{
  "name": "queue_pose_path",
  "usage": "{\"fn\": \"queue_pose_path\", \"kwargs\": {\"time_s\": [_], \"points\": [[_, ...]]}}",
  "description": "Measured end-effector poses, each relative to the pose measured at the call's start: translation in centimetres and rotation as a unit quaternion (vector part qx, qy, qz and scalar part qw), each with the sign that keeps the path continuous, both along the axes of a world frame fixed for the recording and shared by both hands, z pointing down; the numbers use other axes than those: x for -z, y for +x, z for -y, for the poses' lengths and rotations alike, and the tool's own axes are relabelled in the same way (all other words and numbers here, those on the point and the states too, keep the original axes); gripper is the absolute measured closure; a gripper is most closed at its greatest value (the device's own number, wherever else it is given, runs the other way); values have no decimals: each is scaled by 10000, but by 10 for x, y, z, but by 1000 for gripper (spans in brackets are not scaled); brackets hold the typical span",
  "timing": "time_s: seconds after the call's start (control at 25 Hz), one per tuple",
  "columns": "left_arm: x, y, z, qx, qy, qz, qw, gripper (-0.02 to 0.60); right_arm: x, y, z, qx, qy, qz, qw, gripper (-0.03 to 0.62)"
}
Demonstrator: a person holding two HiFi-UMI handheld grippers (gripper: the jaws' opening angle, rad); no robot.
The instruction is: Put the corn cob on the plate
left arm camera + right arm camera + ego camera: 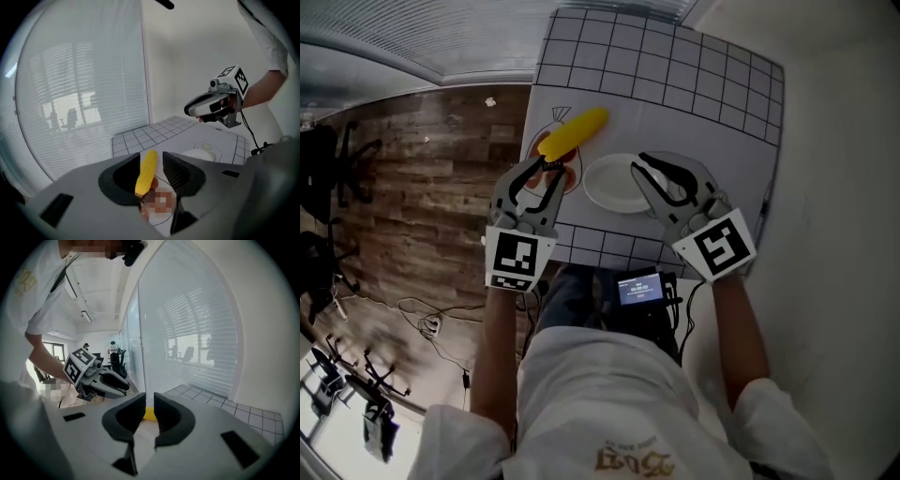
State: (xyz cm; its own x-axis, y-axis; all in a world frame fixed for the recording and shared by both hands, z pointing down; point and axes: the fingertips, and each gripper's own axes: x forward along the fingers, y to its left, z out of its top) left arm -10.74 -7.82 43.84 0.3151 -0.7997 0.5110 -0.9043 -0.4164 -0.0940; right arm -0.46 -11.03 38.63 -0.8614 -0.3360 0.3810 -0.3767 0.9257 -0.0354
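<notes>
A yellow corn cob [572, 134] lies on the white grid mat [675, 84], left of a white plate [614, 185]. My left gripper [546, 167] stands open just short of the cob's near end. In the left gripper view the cob [147, 169] shows in the gap between the open jaws, with the pads apart from it. My right gripper [637, 165] hovers over the plate's right part, its jaws a little apart and holding nothing. In the right gripper view a bit of the cob [150, 414] shows beyond the narrow gap of the right gripper [149, 401].
A red and orange printed figure [570, 178] lies on the mat under the left gripper. A small device with a lit screen [639, 289] sits at the table's near edge. Wooden floor [431, 187] lies left of the table, a white wall to the right.
</notes>
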Motion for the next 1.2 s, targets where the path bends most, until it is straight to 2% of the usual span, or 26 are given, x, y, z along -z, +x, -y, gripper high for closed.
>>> {"fn": "queue_pose_path", "kwargs": {"time_s": [0.08, 0.2, 0.64, 0.88, 1.2], "points": [[-19, 0, 2, -69, -208, 67, 9997, 417, -13, -6, 4, 133, -14, -100, 9999, 530], [-42, -2, 1, -95, -419, 179, 9989, 416, -30, -14, 13, 301, -33, -273, 9992, 522], [-82, -22, 24, -39, -726, 274, 9970, 391, -88, -44, 40, 1070, 86, -805, 9910, 505], [-111, -19, 31, -605, -1105, 571, 9904, 350, -121, -56, 44, 1470, -54, -1147, 9825, 494], [-126, -14, 37, -867, -1238, 593, 9867, 333, -137, -59, 50, 1666, -135, -1219, 9784, 462]]}}
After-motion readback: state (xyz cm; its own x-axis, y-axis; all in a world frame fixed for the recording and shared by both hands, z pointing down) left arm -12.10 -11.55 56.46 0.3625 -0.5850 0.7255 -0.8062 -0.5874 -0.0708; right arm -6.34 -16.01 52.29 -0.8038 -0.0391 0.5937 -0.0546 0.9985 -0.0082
